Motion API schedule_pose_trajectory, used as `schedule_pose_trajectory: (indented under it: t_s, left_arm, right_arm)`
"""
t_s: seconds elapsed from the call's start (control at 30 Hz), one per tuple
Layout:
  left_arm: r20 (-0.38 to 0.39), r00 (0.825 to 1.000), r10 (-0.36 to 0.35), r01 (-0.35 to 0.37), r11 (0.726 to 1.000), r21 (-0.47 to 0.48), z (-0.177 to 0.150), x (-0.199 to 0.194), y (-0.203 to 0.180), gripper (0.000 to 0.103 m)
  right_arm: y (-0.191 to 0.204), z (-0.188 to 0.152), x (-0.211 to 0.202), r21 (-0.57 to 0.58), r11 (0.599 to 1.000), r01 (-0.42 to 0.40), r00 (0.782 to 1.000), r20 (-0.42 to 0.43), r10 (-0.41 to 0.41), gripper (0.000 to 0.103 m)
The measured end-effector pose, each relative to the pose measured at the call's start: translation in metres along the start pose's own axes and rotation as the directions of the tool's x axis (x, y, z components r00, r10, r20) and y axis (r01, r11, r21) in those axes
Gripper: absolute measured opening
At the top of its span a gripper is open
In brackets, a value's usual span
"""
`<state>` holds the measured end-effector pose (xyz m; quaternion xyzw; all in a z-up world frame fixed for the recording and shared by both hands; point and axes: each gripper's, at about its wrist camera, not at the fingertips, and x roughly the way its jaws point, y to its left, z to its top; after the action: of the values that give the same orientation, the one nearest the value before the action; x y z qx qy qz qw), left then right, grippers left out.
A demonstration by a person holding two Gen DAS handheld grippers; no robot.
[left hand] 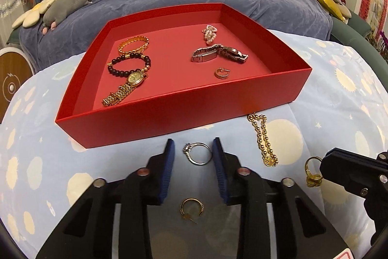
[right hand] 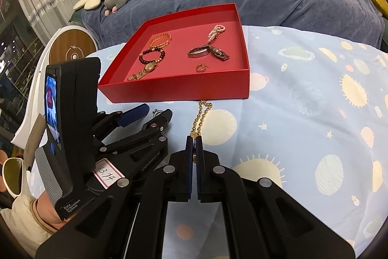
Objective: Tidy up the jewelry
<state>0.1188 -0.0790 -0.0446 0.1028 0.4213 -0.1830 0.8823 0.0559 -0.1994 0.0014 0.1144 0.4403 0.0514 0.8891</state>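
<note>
Nearest the left wrist camera, a small gold hoop earring with a thin post lies on the pale blue planet-print cloth between the arms of the left claw, passed over for now because the claw reaches beyond it. That claw's blue-padded fingers stand apart, one on each side of a silver ring with a small stone setting, which lies flat on the table, untouched by either pad; the straddle suggests a pinch is being lined up. To its right, the right claw has its pads pressed together, and a glint of gold shows in the slit between them; I judge it to be the gold cluster ring seen beside that claw from the left view, though the grip itself is hidden. Just ahead of those tips, touching or nearly so, sits the round pendant end of a gold bead chain, whose far end runs up to the wall of the shallow red cardboard tray. The tray serves as the collecting place: a gold-link watch, a dark bead bracelet, a gold chain bracelet, a steel watch band, a gold hoop and a pink pearl piece already lie inside, spread apart. Four pieces remain outside.
</note>
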Motion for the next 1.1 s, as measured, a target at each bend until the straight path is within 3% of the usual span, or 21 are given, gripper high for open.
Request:
schedule_pose_trajectory:
  t_s: [0.33, 0.57, 0.83, 0.93, 1.1]
  left_arm:
    - [-0.011, 1.0, -0.024, 0.023, 0.999, -0.043, -0.009, -0.018, 0.018, 0.021]
    - [0.05, 0.998, -0.042, 0.046, 0.995, -0.087, 0.0, -0.062, 0.038, 0.021]
    - [0.155, 0.987, -0.039, 0.057, 0.992, -0.112, 0.074, -0.089, 0.062, 0.021]
    - [0.178, 0.984, -0.018, 0.036, 0.994, -0.101, 0.104, -0.074, 0.062, 0.021]
    - [0.142, 0.989, -0.035, 0.055, 0.989, -0.139, 0.134, -0.027, 0.066, 0.021]
  right_arm:
    - [0.0, 0.001, -0.006, 0.008, 1.0, -0.014, 1.0, 0.014, 0.014, 0.001]
    - [0.007, 0.015, -0.025, -0.011, 0.999, -0.035, 0.997, 0.068, 0.035, 0.001]
    - [0.015, 0.092, -0.029, -0.059, 0.997, -0.039, 0.985, 0.164, 0.048, 0.001]
    - [0.016, 0.124, -0.007, -0.042, 0.997, -0.057, 0.986, 0.153, 0.063, 0.001]
    - [0.014, 0.149, 0.044, -0.026, 0.998, -0.049, 0.994, 0.1, 0.051, 0.001]
